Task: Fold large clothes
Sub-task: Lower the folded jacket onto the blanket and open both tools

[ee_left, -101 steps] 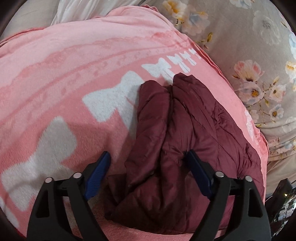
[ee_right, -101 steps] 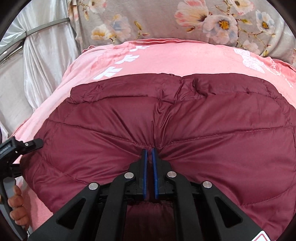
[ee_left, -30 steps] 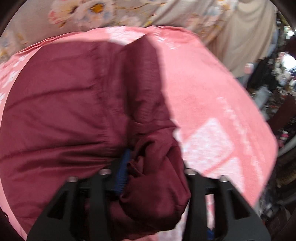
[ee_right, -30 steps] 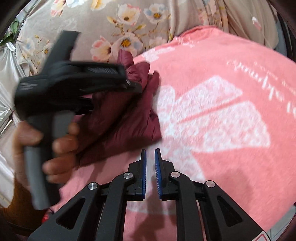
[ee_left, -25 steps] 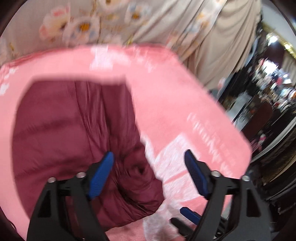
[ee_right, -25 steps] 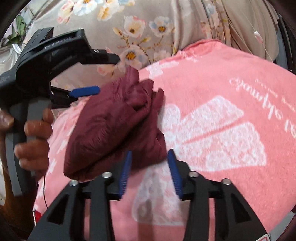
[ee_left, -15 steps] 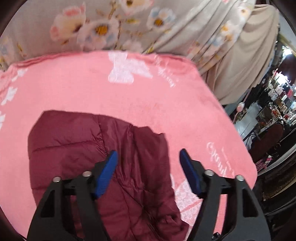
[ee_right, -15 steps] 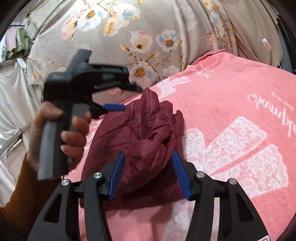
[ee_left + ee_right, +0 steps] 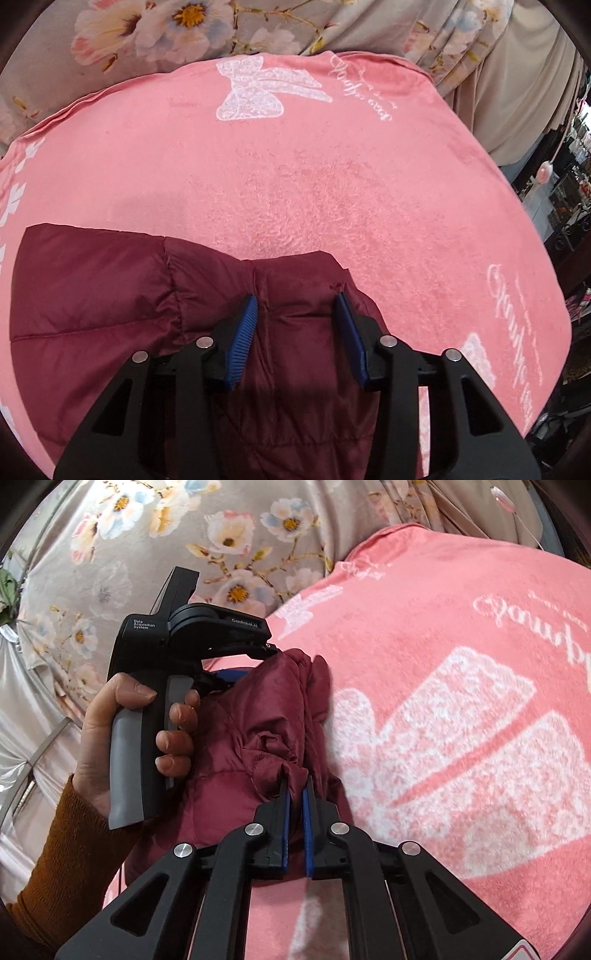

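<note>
Right gripper (image 9: 294,794) jaws, just closed, are clamped on a pucker of the maroon jacket (image 9: 258,734) at 6 o'clock on the pink blanket (image 9: 461,664); left gripper (image 9: 297,314) jaws, just narrowed, straddle its edge, unpinched; a refold is judged underway, needing a left pinch next.

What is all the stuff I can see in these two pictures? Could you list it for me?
Puffer jacket: one, maroon, quilted, bunched up on the blanket.
Blanket: one, pink with white bows and script, spread under the jacket.
Floral cloth: one, grey with pale flowers, hanging behind the blanket.
Plain curtain: one, beige, at the far right in the left wrist view.
Left gripper: one, black with blue pads, straddling a fold of the jacket; its jaws have just been closing.
Right gripper: one, black with blue pads, pinched shut on a jacket fold.
Hand: one, in an orange-brown sleeve, holding the left gripper's handle.
</note>
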{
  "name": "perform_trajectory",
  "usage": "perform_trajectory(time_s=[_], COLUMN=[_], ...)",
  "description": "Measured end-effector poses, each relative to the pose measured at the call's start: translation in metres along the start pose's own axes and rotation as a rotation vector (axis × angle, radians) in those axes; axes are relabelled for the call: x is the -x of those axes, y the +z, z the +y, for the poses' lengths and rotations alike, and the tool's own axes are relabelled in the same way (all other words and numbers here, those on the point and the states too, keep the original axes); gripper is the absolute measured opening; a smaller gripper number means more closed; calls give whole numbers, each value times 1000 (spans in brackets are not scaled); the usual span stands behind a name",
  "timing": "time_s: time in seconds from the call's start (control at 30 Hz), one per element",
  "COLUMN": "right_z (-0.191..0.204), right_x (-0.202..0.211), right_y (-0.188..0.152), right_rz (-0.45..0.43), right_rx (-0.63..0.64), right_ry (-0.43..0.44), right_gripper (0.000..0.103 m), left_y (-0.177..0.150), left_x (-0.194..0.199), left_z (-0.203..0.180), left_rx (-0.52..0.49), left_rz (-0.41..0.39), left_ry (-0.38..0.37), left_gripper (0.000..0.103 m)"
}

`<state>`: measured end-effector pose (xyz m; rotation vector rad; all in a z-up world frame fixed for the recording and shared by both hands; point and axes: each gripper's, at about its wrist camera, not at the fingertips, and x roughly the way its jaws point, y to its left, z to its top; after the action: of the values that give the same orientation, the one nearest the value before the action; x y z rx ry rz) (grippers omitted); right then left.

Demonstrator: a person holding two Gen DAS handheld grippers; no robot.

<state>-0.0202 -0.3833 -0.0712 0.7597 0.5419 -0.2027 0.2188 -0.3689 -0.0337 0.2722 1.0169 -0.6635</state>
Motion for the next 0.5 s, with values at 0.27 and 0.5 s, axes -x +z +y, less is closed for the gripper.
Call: perform_trajectory(time_s=[0.27, 0.5], right_z=[-9, -7], right_x=[-19, -31], right_y=[-6, -11], right_rz=[79, 128], right_rx=[-8, 28], right_ry=[-50, -98], right_gripper=[4, 2], left_y=[-3, -6], left_x=[-27, -45], left_z=[-4, -10], left_rx=[-14, -47], left_rz=[-9, -39], left_ry=[55, 114], left_gripper=[42, 41])
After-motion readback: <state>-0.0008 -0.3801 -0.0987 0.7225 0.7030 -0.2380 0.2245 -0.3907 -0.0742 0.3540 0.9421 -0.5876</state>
